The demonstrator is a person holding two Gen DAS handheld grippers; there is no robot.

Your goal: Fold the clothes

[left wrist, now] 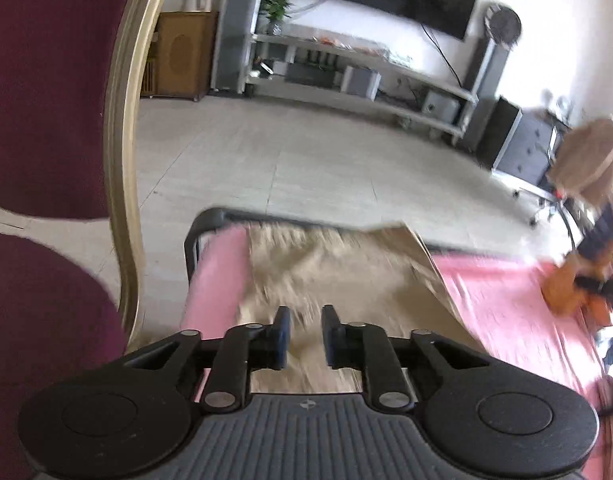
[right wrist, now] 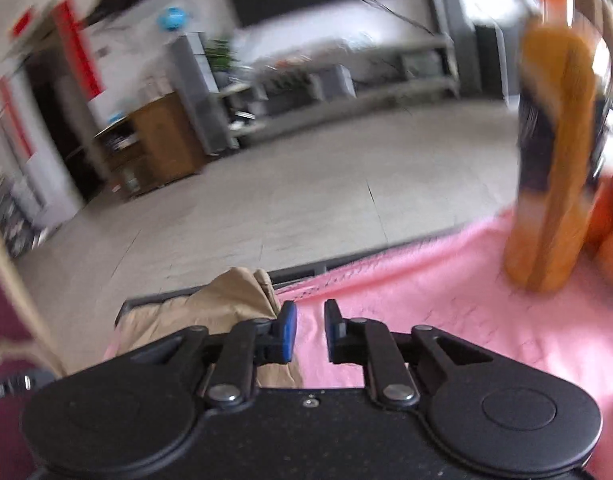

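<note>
Two grippers: both in view, each seen from its own wrist camera
Left gripper [left wrist: 305,336]: fingers parted with a clear gap, nothing between them — poised above the garment, contact not discernible through the blur
Right gripper [right wrist: 309,330]: fingers spread apart, empty — over the pink cloth, just right of the garment's edge
Garment [left wrist: 326,268]: tan clothing lying on the left end of the table, reaching its far edge; right side forms a smooth diagonal fold
Same garment, right view [right wrist: 218,304]: bunched at the table's far left corner, partly hidden behind the gripper body
Pink cloth [left wrist: 502,300]: covers the table top beneath the garment
Table frame [left wrist: 196,232]: dark rounded rim showing at the far left corner
Orange object [right wrist: 554,184]: tall, orange and black, standing on the pink cloth at right, well apart from the garment; too blurred to identify
Chair [left wrist: 46,80]: maroon upholstery with a pale frame, just left of the table
</note>
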